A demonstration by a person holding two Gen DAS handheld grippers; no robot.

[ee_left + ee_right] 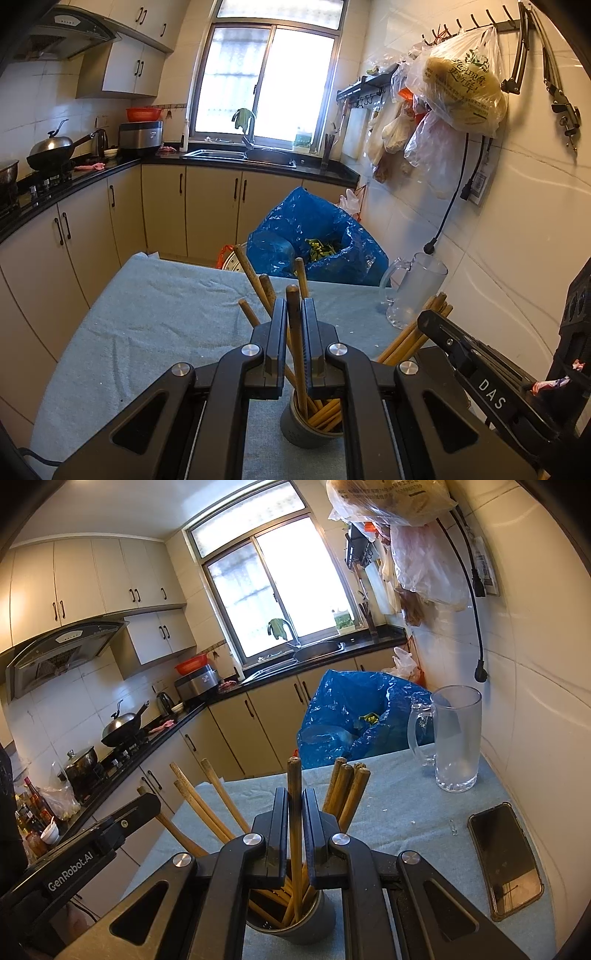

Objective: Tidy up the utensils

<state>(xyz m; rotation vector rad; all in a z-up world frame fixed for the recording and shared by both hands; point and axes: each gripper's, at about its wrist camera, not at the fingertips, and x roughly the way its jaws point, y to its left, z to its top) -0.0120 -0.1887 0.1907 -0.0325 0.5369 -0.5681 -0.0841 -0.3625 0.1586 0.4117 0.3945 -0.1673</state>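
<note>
A grey metal holder (310, 424) (291, 919) stands on the blue-grey tablecloth (147, 332) and holds several wooden chopsticks that fan outward. My left gripper (294, 314) is shut on one dark wooden chopstick (295, 332) whose lower end is inside the holder. My right gripper (294, 805) is shut on another dark chopstick (294, 794) that also stands in the holder. Both grippers hang just above the holder, side by side. The right gripper's body shows at the right of the left wrist view (480, 373).
An empty glass mug (456, 738) (413, 291) stands at the table's far right. A phone (506, 860) lies on the right side. A blue plastic bag (354, 712) sits beyond the far edge. The tiled wall (535, 701) runs close along the right.
</note>
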